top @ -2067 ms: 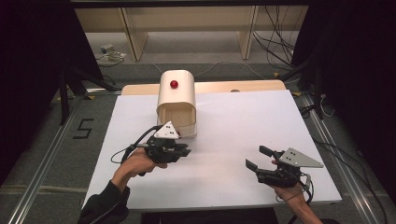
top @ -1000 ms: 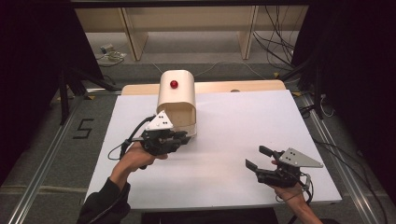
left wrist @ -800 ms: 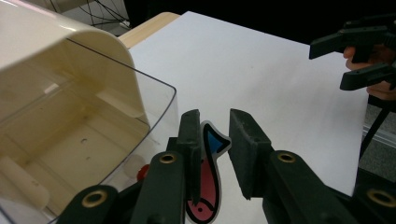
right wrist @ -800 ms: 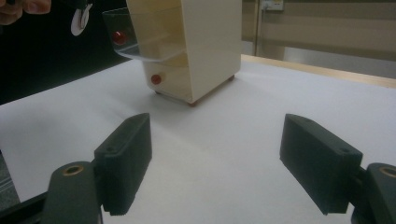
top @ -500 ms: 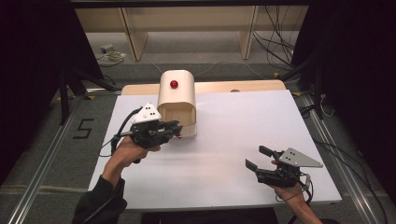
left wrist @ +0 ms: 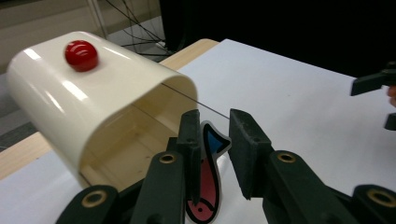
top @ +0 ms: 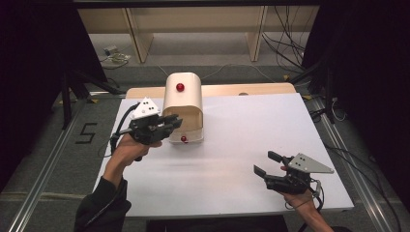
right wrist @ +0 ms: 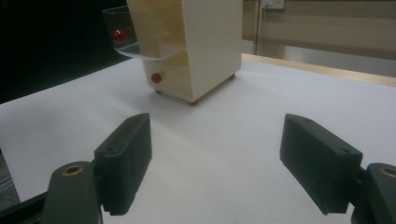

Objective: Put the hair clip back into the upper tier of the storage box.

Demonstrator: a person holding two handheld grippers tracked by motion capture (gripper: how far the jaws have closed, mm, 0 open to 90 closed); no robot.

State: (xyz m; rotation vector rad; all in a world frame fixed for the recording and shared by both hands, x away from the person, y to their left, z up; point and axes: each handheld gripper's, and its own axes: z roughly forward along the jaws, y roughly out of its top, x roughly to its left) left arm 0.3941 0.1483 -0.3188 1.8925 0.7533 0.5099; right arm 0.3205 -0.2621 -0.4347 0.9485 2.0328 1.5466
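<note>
Jaws of raised left gripper (top: 164,126) level at cream box (top: 183,99) opening

Cream box (top: 183,104) at upper centre of the high view, red knob (top: 180,87) on top, second red knob (top: 183,139) low on its front. Fish cutout (left wrist: 208,179): pink body, blue tail, white outline. Black grippers, grey top plates. White table (top: 251,130), tan far edge.
</note>
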